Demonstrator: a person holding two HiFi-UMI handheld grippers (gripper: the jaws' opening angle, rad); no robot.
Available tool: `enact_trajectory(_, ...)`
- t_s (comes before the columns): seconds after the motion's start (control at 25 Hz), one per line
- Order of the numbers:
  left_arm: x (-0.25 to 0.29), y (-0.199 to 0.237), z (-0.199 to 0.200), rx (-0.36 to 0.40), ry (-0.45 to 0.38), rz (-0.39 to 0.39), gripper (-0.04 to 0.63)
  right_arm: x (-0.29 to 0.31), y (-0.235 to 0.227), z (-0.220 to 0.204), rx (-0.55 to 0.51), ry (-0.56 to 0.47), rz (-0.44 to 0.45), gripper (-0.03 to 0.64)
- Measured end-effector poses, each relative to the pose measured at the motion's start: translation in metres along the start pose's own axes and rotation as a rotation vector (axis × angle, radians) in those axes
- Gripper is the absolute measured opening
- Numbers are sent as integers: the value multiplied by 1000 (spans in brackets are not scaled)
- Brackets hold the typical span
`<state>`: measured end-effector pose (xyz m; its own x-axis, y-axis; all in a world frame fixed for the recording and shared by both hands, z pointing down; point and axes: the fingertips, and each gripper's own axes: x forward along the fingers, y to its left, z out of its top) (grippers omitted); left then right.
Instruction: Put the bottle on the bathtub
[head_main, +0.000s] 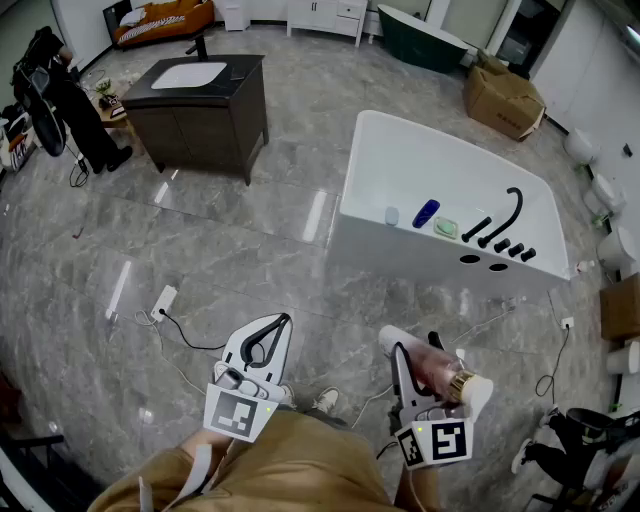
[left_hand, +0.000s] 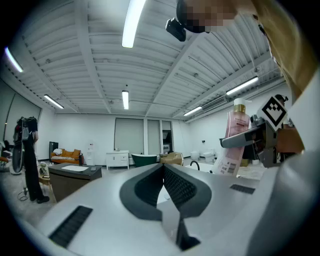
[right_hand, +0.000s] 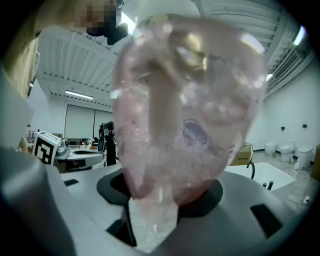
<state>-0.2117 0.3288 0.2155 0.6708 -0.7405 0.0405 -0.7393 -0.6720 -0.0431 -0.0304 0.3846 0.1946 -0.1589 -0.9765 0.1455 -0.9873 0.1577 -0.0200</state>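
Upper left of head view: dark vanity (head_main: 205, 115) with white basin, on grey marbled floor (head_main: 240, 260). Lower left of centre: left gripper (head_main: 283, 322), jaws together, nothing between. Lower right of centre: right gripper (head_main: 415, 347), jaws wide, clamped on pink bottle (head_main: 438, 368) with gold collar and white cap, above floor, well apart from bathtub. Upper right: white bathtub (head_main: 410, 155); near ledge carries blue item (head_main: 426, 213), green dish (head_main: 446, 228), black tap (head_main: 517, 207).
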Motion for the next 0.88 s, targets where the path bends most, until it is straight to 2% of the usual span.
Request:
enact_trajectory(0.24,-4,-27,16,107,-36,-47,8,-15,1,6,-8,-22,15,242)
enact_trajectory(0.4,-7,-34,14,46,-22,-26,8,-20,0,6,-13,-31,26,242)
enact_trajectory(0.68,0,-49,14,61,-20,1,8,-22,-19,2,-33,-39,25,242)
enact_trajectory(0.88,15,-61,14,77,-29,46,8,-19,-36,-5,-53,-41,60,242)
